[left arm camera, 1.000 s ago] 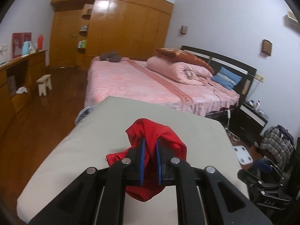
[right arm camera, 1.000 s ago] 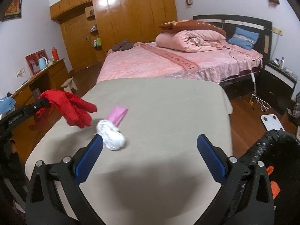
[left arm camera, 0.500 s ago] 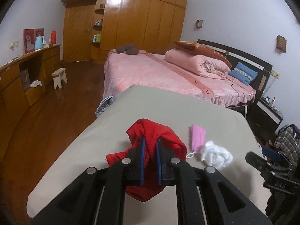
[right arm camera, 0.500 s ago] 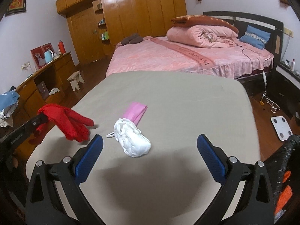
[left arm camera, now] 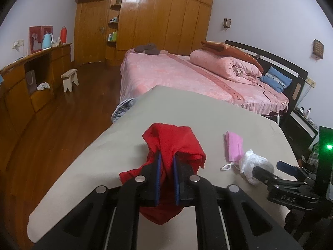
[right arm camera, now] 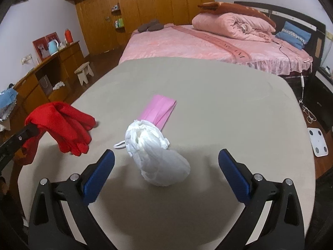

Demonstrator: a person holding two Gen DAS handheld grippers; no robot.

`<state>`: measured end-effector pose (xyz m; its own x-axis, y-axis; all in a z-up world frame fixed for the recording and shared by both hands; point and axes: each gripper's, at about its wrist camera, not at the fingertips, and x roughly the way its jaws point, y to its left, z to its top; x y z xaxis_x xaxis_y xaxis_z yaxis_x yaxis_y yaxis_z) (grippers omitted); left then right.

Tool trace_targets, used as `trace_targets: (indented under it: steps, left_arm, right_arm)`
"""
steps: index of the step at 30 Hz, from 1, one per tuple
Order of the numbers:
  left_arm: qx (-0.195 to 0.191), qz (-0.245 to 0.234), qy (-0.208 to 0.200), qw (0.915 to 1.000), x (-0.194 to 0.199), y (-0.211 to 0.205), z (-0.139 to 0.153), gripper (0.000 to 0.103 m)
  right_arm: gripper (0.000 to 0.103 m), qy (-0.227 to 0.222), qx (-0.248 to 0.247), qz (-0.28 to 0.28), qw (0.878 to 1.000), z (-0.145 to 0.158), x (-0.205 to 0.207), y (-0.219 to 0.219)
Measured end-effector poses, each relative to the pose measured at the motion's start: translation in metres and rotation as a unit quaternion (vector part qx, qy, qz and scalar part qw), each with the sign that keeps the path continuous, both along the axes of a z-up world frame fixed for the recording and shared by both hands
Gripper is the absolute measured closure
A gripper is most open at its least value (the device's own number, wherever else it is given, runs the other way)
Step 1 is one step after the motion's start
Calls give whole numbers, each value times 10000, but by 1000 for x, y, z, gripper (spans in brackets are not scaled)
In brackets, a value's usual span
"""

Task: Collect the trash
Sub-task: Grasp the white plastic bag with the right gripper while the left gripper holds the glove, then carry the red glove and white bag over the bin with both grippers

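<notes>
In the right wrist view the bag (right arm camera: 158,158) lies mid-frame on the table (right arm camera: 229,108), between the spread fingers of the right gripper (right arm camera: 166,166). The mask (right arm camera: 160,110) lies just above it, touching. At left the cloth (right arm camera: 62,125) hangs in the left gripper (left arm camera: 166,175). The bed (right arm camera: 208,41) fills the upper right, a stool (right arm camera: 84,71) the left.
</notes>
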<state>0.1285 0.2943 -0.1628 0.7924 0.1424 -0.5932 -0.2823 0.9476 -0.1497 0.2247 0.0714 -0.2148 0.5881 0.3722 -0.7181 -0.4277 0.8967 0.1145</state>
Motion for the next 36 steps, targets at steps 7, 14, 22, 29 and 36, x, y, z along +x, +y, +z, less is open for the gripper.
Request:
trace_targets:
  steps: [7,14,22,29,36]
  left_arm:
    - [-11,-27,16,10000,0,-1,-1,93]
    - [17,-114,-39,9999,-3,-9,6,93]
    - [13,-371,-239,9990,-7,-31,28,93]
    - [-29,-659,-440,9969,-10,-58,50,93]
    - [-23,-1006,-609,9931,-13,-95,72,93]
  right_arm:
    - [51,313,-76,267,9991,-11,3,9]
    - [70,347,170,416,9984,5,-6,0]
    - [70,35,469,213,9987,44,-20,-31]
    - [70,-215,665,59,9975,78,-32,-62]
    - [70,-403,776,-116,9961,101,-45,-97]
